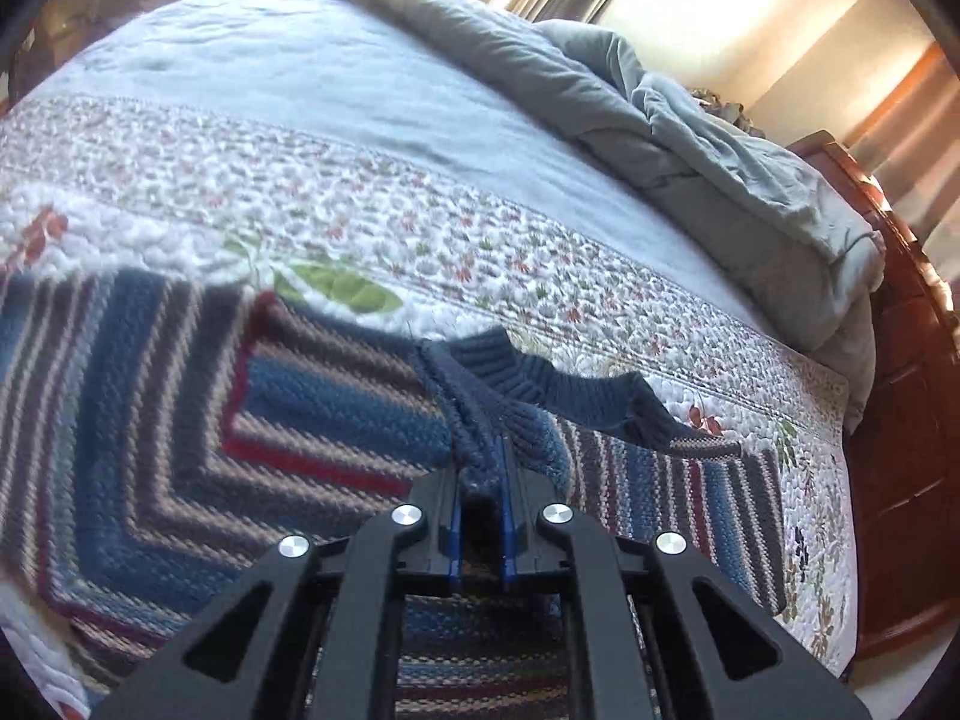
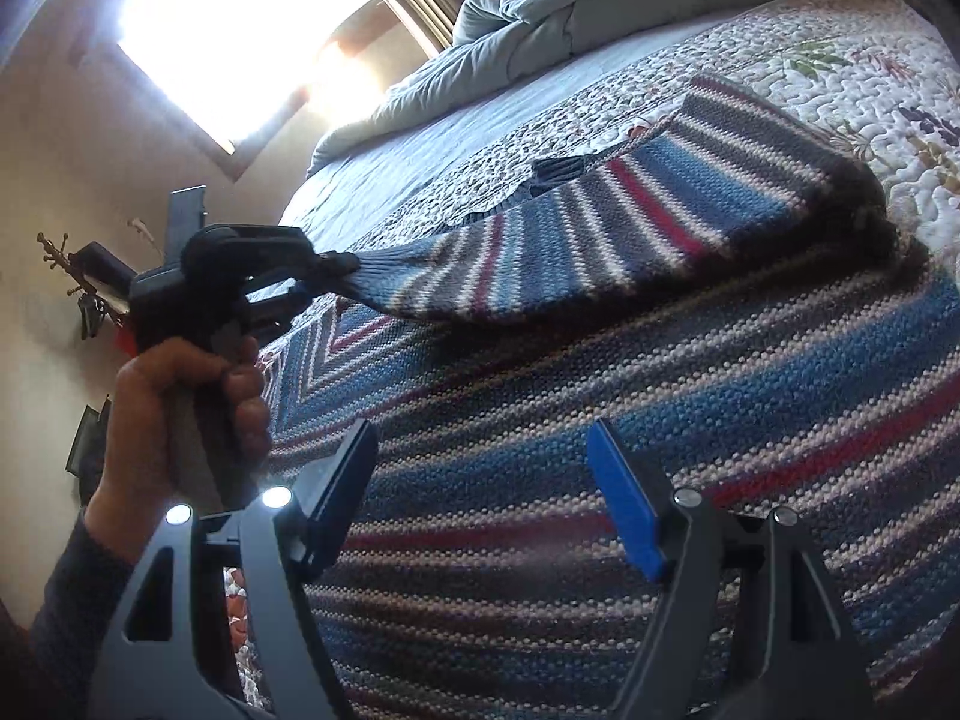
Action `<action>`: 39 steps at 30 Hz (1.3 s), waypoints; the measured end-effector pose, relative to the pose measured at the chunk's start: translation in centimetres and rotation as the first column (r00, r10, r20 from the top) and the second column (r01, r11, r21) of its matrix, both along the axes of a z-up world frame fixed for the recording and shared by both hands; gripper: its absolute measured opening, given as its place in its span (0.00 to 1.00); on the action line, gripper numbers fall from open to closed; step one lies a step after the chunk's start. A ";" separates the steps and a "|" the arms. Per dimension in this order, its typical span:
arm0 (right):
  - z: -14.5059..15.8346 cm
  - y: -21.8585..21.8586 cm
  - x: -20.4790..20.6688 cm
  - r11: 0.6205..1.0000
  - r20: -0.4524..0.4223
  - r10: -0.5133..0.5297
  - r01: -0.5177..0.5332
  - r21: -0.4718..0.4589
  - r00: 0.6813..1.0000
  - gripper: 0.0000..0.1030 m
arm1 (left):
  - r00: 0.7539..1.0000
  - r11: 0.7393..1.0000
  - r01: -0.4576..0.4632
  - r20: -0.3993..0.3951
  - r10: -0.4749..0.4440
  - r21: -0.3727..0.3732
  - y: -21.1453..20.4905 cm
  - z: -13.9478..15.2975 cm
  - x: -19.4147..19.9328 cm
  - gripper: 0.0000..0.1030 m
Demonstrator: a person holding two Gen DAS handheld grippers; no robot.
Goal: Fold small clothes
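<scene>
Left wrist view. The left gripper [image 1: 480, 468] stood at the bottom centre, its blue-lined jaws brought together and clamped on a bunch of navy ribbed knit belonging to the striped sweater [image 1: 180, 420]. The pinched fold rose from the jaws toward the ribbed collar [image 1: 540, 384], which lay just beyond the fingertips. The sweater's body, in blue, grey, white and red chevron stripes, spread to the left and below the gripper; a striped part ran off to the right. All lay on the floral quilt [image 1: 420, 240] of the bed. A grey duvet [image 1: 690, 138] was heaped along the far edge, beside a wooden bed frame [image 1: 900, 420].

Right wrist view. The right gripper [image 2: 480, 492] hovered over the sweater [image 2: 600, 480], jaws standing well apart with nothing between them; whether the fingertips touched the knit could not be told. The striped fabric filled the space under and ahead of the blue pads [image 2: 624, 504]. At upper left a hand [image 2: 180, 408] held the left gripper [image 2: 342, 264], shut on the end of a striped sleeve [image 2: 570, 252] lifted clear of the sweater's body. The quilt [image 2: 870, 90] and duvet [image 2: 540, 12] lay beyond, under a bright window [image 2: 240, 30].
</scene>
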State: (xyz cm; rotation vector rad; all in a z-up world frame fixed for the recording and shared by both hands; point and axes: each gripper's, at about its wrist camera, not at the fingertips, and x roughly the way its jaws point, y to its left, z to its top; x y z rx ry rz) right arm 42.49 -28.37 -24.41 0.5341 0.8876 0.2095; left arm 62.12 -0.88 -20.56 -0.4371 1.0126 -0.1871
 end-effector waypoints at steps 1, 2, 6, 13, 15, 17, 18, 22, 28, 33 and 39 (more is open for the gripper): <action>0.0 0.0 0.0 1.000 -0.001 0.001 -0.001 0.002 1.000 0.71 | 1.000 1.000 0.004 0.002 -0.004 0.005 0.4 0.1 0.1 0.09; -0.1 0.1 0.0 1.000 -0.002 0.002 -0.002 0.003 1.000 0.71 | 1.000 1.000 0.006 -0.005 -0.006 0.008 1.0 0.0 0.1 0.08; -0.2 0.3 0.2 1.000 -0.004 0.004 -0.004 0.001 1.000 0.71 | 0.999 1.000 -0.015 -0.034 0.015 -0.002 3.0 -1.5 -0.2 0.08; -0.5 0.2 0.4 1.000 -0.011 0.000 0.000 0.001 1.000 0.71 | 0.993 1.000 -0.030 -0.110 0.029 -0.003 4.1 -5.4 -0.8 0.10; -0.5 0.0 0.4 1.000 -0.013 -0.002 0.002 0.006 1.000 0.71 | 0.993 0.999 -0.037 -0.111 0.039 0.018 4.3 -5.3 -1.3 0.18; -0.5 -0.2 0.5 1.000 -0.013 -0.004 0.004 0.008 1.000 0.71 | 0.992 0.992 -0.075 -0.098 0.085 0.097 4.6 -4.0 -2.0 0.26; -0.5 -0.3 0.5 1.000 -0.012 -0.004 0.004 0.011 1.000 0.71 | 0.990 0.983 -0.116 -0.060 0.126 0.143 4.8 -2.7 -2.7 0.31; -0.4 -0.5 0.5 1.000 -0.008 -0.006 0.006 0.017 1.000 0.71 | 0.993 0.992 -0.101 0.071 0.096 0.071 3.6 0.5 -4.1 0.62; -0.7 -0.5 0.3 1.000 -0.014 -0.007 0.007 0.005 1.000 0.71 | 0.999 0.999 0.000 -0.049 -0.002 -0.037 0.8 -3.4 -2.4 0.63; -0.6 -0.8 0.3 1.000 -0.010 -0.007 0.007 -0.009 1.000 0.71 | 0.998 0.997 -0.018 -0.068 0.013 -0.079 2.8 -5.0 -3.4 0.53; -1.1 0.1 0.4 0.999 -0.026 0.042 -0.042 -0.025 0.999 0.77 | 0.994 0.998 -0.040 0.101 0.045 -0.052 4.2 -0.5 -10.3 0.91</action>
